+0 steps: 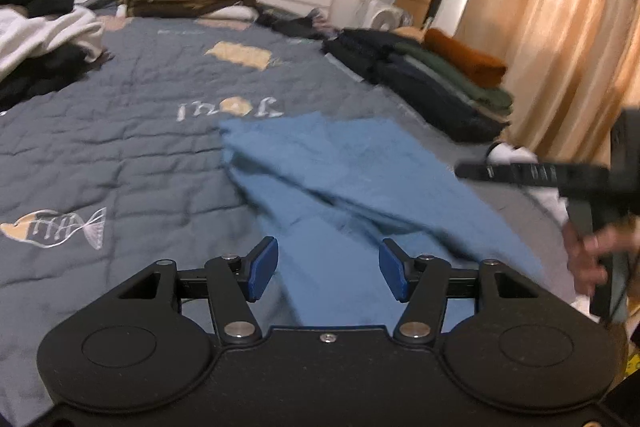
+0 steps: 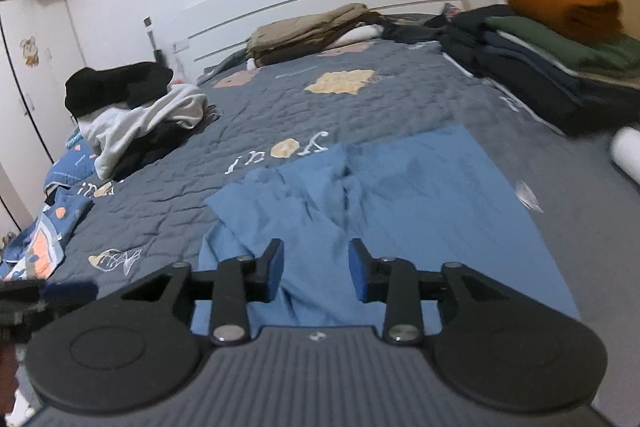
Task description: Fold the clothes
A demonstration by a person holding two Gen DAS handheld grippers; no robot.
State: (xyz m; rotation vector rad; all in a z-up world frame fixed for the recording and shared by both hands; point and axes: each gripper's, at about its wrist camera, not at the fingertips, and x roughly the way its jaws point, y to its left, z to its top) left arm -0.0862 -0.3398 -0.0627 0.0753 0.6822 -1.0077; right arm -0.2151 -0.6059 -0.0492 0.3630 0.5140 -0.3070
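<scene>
A blue garment (image 1: pixel 352 183) lies partly folded and wrinkled on the grey quilted bed (image 1: pixel 120 155); it also shows in the right wrist view (image 2: pixel 384 203). My left gripper (image 1: pixel 328 267) is open and empty, hovering over the garment's near end. My right gripper (image 2: pixel 316 269) is open and empty above the garment's near edge. The right gripper also shows at the right edge of the left wrist view (image 1: pixel 560 175), held by a hand.
A stack of folded dark, green and orange clothes (image 2: pixel 552 55) sits at the bed's right side. An unfolded pile of black and white clothes (image 2: pixel 132 115) lies at the left. Folded tan clothes (image 2: pixel 312 31) rest by the headboard. Orange curtains (image 1: pixel 560 7) hang on the right.
</scene>
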